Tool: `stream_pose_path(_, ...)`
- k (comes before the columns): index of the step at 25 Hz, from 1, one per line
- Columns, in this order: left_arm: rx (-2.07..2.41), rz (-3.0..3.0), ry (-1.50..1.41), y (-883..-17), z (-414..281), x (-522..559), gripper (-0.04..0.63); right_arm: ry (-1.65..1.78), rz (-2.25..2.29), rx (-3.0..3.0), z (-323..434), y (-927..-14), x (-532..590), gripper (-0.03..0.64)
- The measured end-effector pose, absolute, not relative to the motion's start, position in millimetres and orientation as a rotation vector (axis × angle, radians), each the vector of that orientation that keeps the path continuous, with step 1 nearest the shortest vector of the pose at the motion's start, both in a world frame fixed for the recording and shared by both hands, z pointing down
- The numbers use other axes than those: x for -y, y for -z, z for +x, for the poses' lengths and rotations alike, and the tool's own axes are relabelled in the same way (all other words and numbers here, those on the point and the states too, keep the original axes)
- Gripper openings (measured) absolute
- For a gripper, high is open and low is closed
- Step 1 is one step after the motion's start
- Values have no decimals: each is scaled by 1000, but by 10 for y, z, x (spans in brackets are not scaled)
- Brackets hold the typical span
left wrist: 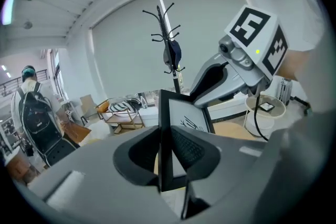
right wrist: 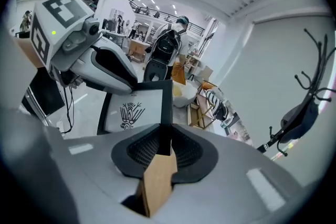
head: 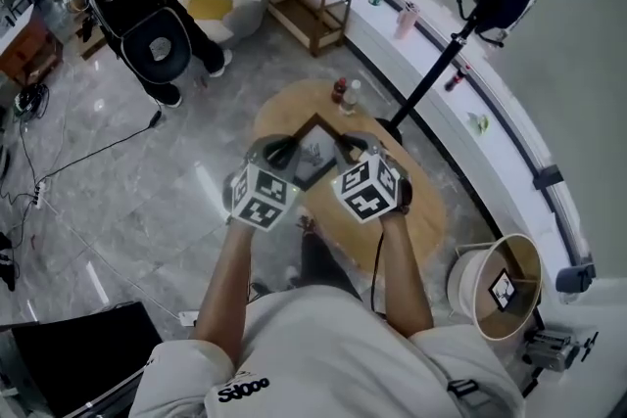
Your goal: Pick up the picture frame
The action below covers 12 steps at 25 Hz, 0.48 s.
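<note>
Black picture frame [head: 315, 155] held over round wooden table [head: 428, 215].
Left gripper [head: 283, 153] clamps its left edge; right gripper [head: 352, 150] clamps its right; print shows plant motif.

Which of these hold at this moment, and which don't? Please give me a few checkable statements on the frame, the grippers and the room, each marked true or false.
1. The left gripper and the right gripper are each shut on an edge of the picture frame. True.
2. The picture frame lies flat on the round wooden table. False: both grippers hold it up off the table.
3. The picture in the frame is a dark, plant-like drawing on white. True.
4. The coat stand is bare. False: a dark bag hangs on it.
5. A person wearing a black backpack stands in the background. True.
</note>
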<state>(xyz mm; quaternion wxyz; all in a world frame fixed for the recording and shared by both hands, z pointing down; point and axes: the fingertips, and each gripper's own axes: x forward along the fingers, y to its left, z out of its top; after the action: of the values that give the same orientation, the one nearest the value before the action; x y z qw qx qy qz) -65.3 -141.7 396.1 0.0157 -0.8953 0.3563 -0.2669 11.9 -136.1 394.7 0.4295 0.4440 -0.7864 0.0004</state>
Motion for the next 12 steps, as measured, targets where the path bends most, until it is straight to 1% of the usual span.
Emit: stream_pose_path(12, -1154, -2679, 692, -3329, -858, 1158, 78, 162, 1172, 2002, -77, -3305, 1112, 72)
